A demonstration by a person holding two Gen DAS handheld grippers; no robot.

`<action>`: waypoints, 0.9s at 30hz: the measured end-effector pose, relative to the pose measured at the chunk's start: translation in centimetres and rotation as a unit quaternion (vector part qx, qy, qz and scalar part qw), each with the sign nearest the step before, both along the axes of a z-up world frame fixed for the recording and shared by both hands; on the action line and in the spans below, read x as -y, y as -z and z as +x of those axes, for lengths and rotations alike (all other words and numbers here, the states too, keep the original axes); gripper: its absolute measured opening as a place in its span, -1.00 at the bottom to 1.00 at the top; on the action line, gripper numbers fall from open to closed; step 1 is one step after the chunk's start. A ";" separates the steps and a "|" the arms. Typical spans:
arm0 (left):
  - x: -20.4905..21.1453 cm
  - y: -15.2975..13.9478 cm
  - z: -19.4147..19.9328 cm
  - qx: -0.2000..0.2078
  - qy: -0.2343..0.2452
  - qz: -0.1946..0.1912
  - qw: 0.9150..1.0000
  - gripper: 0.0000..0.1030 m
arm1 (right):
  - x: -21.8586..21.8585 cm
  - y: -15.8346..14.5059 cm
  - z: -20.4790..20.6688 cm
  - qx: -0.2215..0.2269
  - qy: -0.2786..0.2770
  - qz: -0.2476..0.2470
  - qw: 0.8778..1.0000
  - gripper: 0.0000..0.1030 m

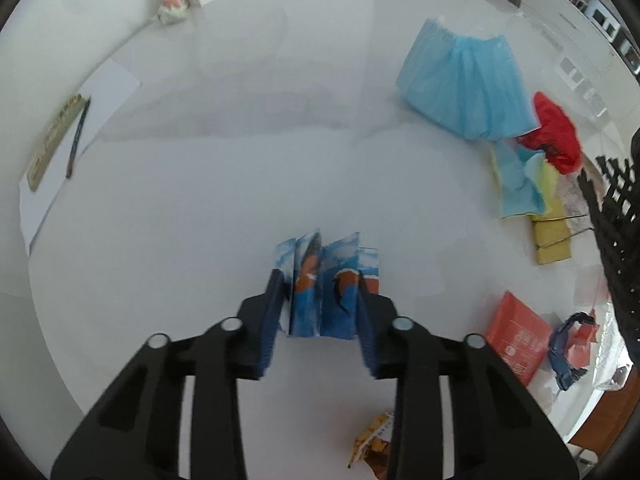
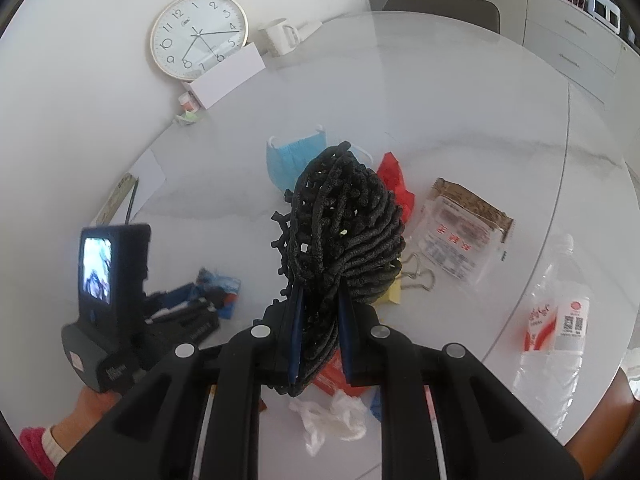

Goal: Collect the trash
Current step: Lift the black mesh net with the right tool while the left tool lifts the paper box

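The white worktop (image 1: 200, 184) carries everything, with trash strewn over its right side. Above it, my right tool (image 2: 320, 320) grips a bunched black mesh (image 2: 344, 224), a net of thick rubbery strands; the jaws are nearly together, pinching its lower end, and the bulk bulges up ahead of the fingers, clear of the surface. In the left wrist view the mesh shows only as a dark lattice at the right edge.

My left tool (image 1: 320, 292) points steeply down at a folded blue wrapper (image 1: 326, 284). The wrapper stands between the two fingers, pleated like an accordion, printed with blue sky or water and orange-and-white fish shapes. The jaws are narrow, and the blue pads (image 1: 272, 312) lie against its two sides, gripping it. Its lower edge seems to meet the worktop, though I cannot tell for sure.

Farther right lie a crumpled blue face mask (image 1: 464, 84), a red plastic scrap (image 1: 558, 136) just beside it, then blue and yellow paper (image 1: 524, 184) touching the scrap. A red packet (image 1: 516, 340) lies nearer me. The right wrist view adds a clear snack bag (image 2: 464, 228), a plastic bottle (image 2: 560, 320) on its side, and white tissue (image 2: 332, 420) under my right tool.

A clock (image 2: 199, 36) leans at the far edge, beside a mug (image 2: 280, 36).
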State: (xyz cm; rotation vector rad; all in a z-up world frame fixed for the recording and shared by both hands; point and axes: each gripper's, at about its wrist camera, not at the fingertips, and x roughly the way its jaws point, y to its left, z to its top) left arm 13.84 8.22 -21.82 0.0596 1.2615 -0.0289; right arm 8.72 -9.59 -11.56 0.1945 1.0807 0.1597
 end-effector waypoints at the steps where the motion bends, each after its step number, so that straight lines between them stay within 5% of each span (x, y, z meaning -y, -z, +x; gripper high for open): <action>1: 0.2 -0.4 -0.1 0.004 0.005 0.002 1.000 -0.49 | 0.1 -0.1 -0.3 0.000 -0.001 -0.002 1.000 -0.68; 27: -1.5 -1.2 -1.4 0.027 0.042 -0.045 0.998 -0.66 | 1.8 0.6 -2.2 0.000 0.004 0.021 1.000 -0.68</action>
